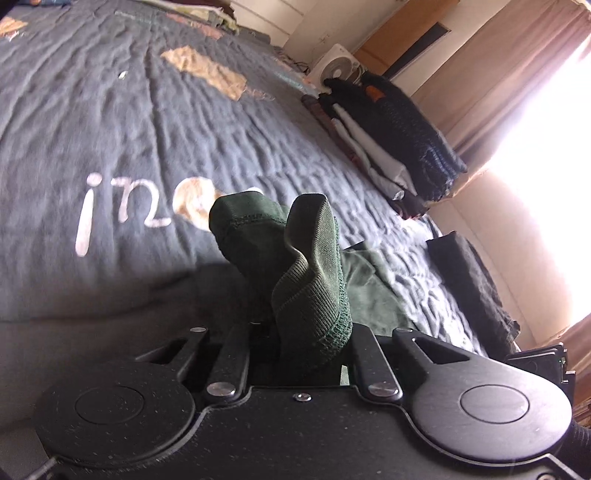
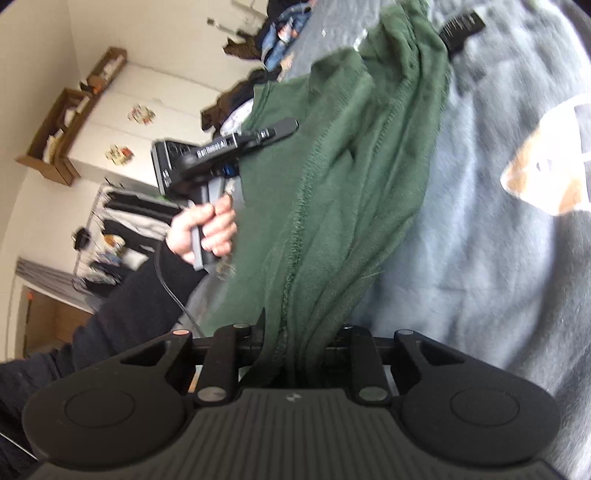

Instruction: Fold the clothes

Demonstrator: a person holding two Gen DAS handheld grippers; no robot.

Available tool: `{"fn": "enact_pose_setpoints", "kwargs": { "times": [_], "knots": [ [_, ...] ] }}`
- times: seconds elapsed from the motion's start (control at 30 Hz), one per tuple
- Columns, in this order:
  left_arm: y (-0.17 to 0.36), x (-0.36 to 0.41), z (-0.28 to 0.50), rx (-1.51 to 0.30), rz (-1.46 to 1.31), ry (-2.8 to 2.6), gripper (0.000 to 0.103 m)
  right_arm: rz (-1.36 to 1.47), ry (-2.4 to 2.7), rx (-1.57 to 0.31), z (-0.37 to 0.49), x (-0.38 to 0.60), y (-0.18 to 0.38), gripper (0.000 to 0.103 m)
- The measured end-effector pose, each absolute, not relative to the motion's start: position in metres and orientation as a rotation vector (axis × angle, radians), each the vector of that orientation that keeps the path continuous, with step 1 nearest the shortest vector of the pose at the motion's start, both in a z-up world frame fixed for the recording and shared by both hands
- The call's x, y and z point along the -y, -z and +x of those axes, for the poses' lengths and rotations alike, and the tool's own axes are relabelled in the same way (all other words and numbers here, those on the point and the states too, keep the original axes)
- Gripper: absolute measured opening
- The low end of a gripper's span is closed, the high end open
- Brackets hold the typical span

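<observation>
Nearest the lens in the left wrist view, the left gripper (image 1: 314,332) is pressed together on the ribbed cuff (image 1: 314,295) of a dark green sweatshirt (image 1: 365,291); the cuff stands bunched up out of the jaws, with stitched hems showing, and the rest of the garment trails off to the right across the grey quilted bedspread (image 1: 129,122). To the left on the bedspread are pale letters and tan patches. Further right, near the bed's far edge, sits a stack of folded clothes (image 1: 395,136), dark and light layers, with a white fan (image 1: 334,68) just behind it. A folded black garment (image 1: 469,269) lies nearer, right of the green fabric. Curtains (image 1: 498,74) and a bright window fill the right side.

In the right wrist view, the right gripper (image 2: 295,347) pinches a gathered fold of the same sweatshirt (image 2: 351,166), which stretches away from the jaws up the frame, over the bedspread (image 2: 480,240). On the left, the person's left hand (image 2: 207,230), in a black sleeve (image 2: 140,302), holds the handle of the other gripper (image 2: 284,127), whose tip meets the green cloth. A black label (image 2: 461,26) lies at the top right.
</observation>
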State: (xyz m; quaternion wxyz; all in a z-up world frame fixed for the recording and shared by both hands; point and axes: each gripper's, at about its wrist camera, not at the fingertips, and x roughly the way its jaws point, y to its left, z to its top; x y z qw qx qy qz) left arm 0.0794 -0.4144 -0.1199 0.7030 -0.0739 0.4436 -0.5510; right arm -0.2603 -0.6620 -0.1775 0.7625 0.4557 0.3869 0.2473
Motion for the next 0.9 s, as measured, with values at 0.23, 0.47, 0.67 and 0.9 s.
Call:
{"fn": "enact_pose_setpoints", "kwargs": {
  "times": [0.23, 0.47, 0.67, 0.9],
  "knots": [
    [0.063, 0.427, 0.044, -0.892, -0.157, 1.273, 0.010, 1.018, -0.566, -0.790, -0.269, 0.674, 0.148, 0.020],
    [0.017, 0.472, 0.001, -0.798, -0.179, 1.348, 0.010, 0.917, -0.546, -0.754, -0.301, 0.707, 0.085, 0.020],
    [-0.010, 0.552, -0.044, -0.735, -0.210, 1.459, 0.010, 0.824, -0.465, -0.733, -0.350, 0.766, 0.033, 0.020],
    [-0.034, 0.688, -0.103, -0.691, -0.263, 1.631, 0.010, 0.712, -0.327, -0.728, -0.419, 0.864, -0.031, 0.020]
  ]
}}
